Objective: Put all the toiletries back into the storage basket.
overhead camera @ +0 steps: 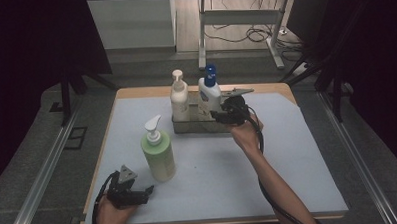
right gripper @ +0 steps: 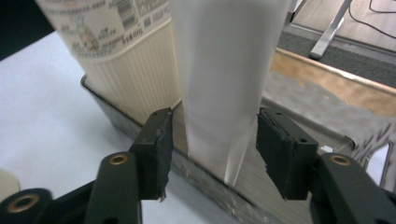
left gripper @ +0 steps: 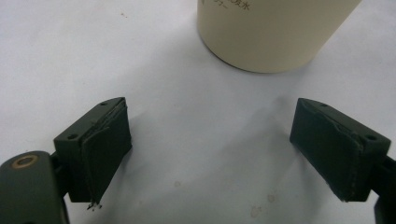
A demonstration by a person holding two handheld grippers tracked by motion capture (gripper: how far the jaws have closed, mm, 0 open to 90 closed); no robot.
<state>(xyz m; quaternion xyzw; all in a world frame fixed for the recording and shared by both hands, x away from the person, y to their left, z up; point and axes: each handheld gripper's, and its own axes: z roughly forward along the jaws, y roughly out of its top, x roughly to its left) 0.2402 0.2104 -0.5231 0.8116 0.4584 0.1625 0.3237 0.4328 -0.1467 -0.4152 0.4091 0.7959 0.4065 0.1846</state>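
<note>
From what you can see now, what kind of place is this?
Probably a lab or recording workspace: a covered table with pump bottles in the middle, dark curtains at both sides, and loose cables on the floor behind.

In the left gripper view, the top edge cuts off the cream bottle (left gripper: pixel 273 32). The right gripper view crops the white bottle (right gripper: pixel 226 84), its lower part behind the tray wall (right gripper: pixel 140 128).

Green pump bottle (overhead camera: pixel 158 156) upright at about 7 o'clock on the pale mat (overhead camera: pixel 288 154). Cream pump bottle (overhead camera: pixel 179 97) upright near 12 o'clock. Wooden bench (overhead camera: pixel 136 92) edge bare past the mat at 12. Farther off at 1 o'clock, white desk frame (overhead camera: pixel 243 15), with cables (overhead camera: pixel 254 35) on the floor.
</note>
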